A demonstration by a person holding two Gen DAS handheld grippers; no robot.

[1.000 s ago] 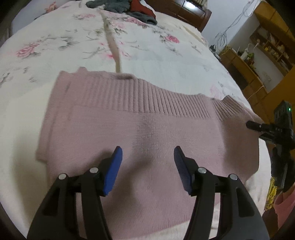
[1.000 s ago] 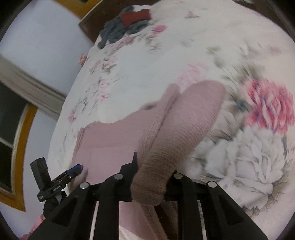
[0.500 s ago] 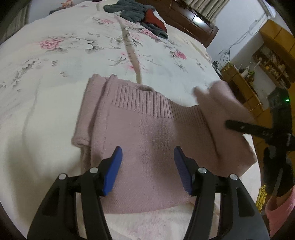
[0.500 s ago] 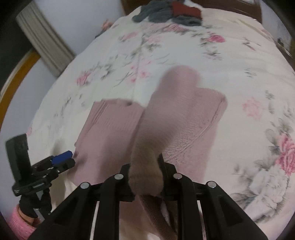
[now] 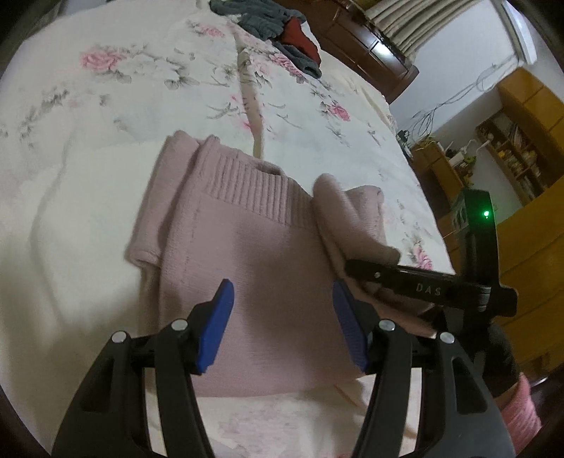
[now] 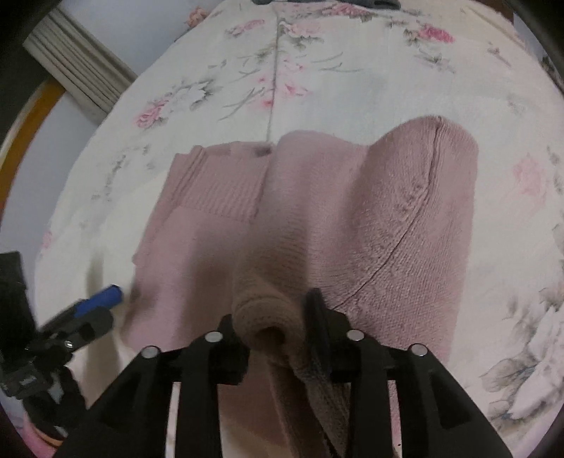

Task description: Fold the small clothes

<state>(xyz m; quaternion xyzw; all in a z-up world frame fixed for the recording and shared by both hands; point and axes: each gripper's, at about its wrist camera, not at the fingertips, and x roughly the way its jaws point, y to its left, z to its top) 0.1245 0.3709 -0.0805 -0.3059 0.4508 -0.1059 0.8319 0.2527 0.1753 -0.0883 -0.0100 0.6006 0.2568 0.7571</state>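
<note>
A pink knit sweater (image 5: 253,246) lies flat on a floral bedspread (image 5: 88,176), ribbed hem toward the far side. My left gripper (image 5: 282,324) hovers open over its near part, blue pads (image 5: 216,327) spread and nothing between them. My right gripper (image 6: 273,317) is shut on the cuff of the sweater's right sleeve (image 6: 268,313), which it holds up over the sweater's body (image 6: 197,253). In the left wrist view the right gripper (image 5: 352,267) reaches in from the right with the folded sleeve (image 5: 349,218) draped over it. The left sleeve (image 5: 158,197) lies folded in along the left side.
A pile of grey and red clothes (image 5: 278,28) lies at the far end of the bed by a dark wooden headboard (image 5: 370,53). Yellow shelves and cabinets (image 5: 511,158) stand to the right. The left gripper (image 6: 88,310) shows at the lower left of the right wrist view.
My right gripper has carried the right sleeve leftward, up and over the sweater's body. The left gripper stayed open and shifted relative to the sweater.
</note>
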